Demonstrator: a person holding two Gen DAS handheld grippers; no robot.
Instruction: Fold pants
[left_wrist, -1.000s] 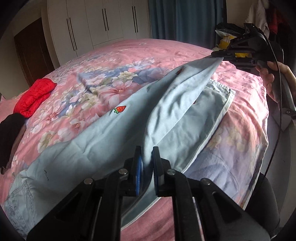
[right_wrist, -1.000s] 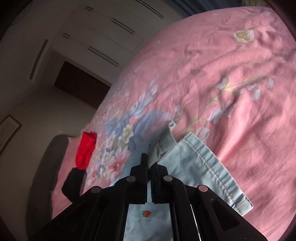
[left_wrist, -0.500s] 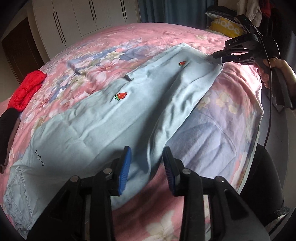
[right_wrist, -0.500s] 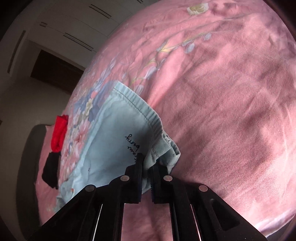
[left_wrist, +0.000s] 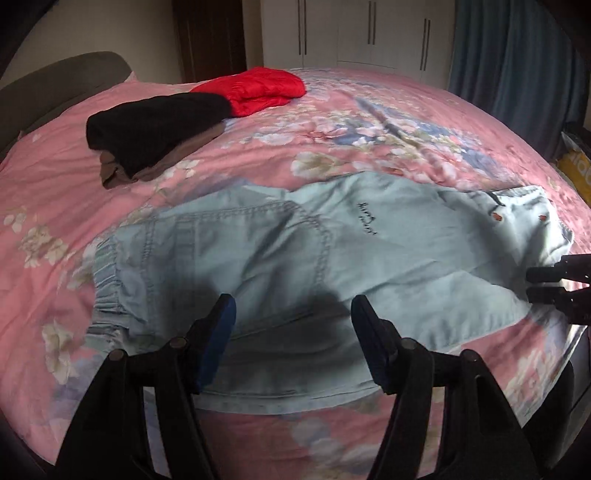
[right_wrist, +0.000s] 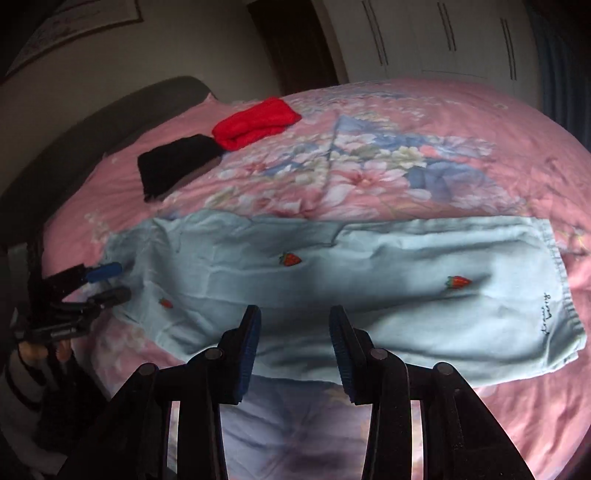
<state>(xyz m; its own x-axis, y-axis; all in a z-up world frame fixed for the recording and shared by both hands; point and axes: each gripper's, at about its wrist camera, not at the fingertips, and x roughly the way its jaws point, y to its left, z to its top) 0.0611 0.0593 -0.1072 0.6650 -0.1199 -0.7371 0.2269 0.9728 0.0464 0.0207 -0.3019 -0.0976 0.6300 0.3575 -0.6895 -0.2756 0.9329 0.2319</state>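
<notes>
Light blue pants (left_wrist: 280, 258) with strawberry patches lie flat across the pink floral bed (left_wrist: 55, 177), folded lengthwise. The elastic waistband (left_wrist: 105, 280) is at the left and the leg hems are at the right. My left gripper (left_wrist: 291, 314) hovers over the seat area, its jaws opening with no cloth pinched between them. My right gripper (right_wrist: 295, 325) hangs over the legs (right_wrist: 369, 280), jaws also opening and gripping nothing. Each gripper shows in the other's view: the right gripper (left_wrist: 546, 284) by the hems, the left gripper (right_wrist: 107, 284) by the waistband.
A folded red garment (left_wrist: 255, 88) and a black garment (left_wrist: 155, 125) on a brown one lie at the far side of the bed. A grey headboard (left_wrist: 55, 81), white wardrobes (left_wrist: 351, 33) and a blue curtain (left_wrist: 517, 55) stand beyond. A hand (right_wrist: 37, 350) in a striped sleeve holds the left gripper.
Both grippers were shut on the pants' edge while carrying it over; both have let go and opened. The pants now lie flat, and both views have swung to face across the bed.
</notes>
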